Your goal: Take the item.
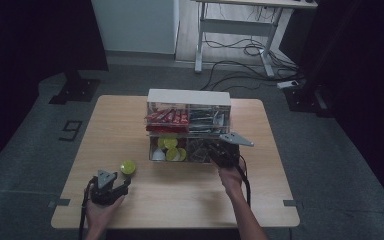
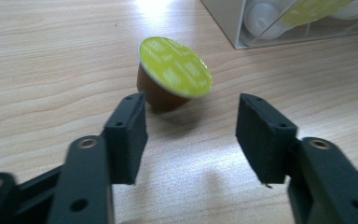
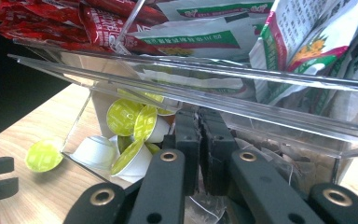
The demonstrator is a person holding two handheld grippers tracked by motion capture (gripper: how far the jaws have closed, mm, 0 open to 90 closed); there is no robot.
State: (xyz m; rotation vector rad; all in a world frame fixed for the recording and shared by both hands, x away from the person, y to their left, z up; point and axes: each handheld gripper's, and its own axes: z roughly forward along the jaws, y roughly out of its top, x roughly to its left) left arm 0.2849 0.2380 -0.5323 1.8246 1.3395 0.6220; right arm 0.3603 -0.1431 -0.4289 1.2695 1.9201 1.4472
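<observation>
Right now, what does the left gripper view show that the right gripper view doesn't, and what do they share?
Left gripper view alone: the left tongs standing open just short of a coffee pod that rests tilted on the table, showing its brown body under the yellow-green lid.

Right gripper view alone: the right tongs with jaws pressed together inside the lower tier of the clear organizer; red packets and green-and-white sachets sit in the upper tier.

Both: the loose pod, the wooden table, and yellow-green and white pods stored in the organizer.
</observation>
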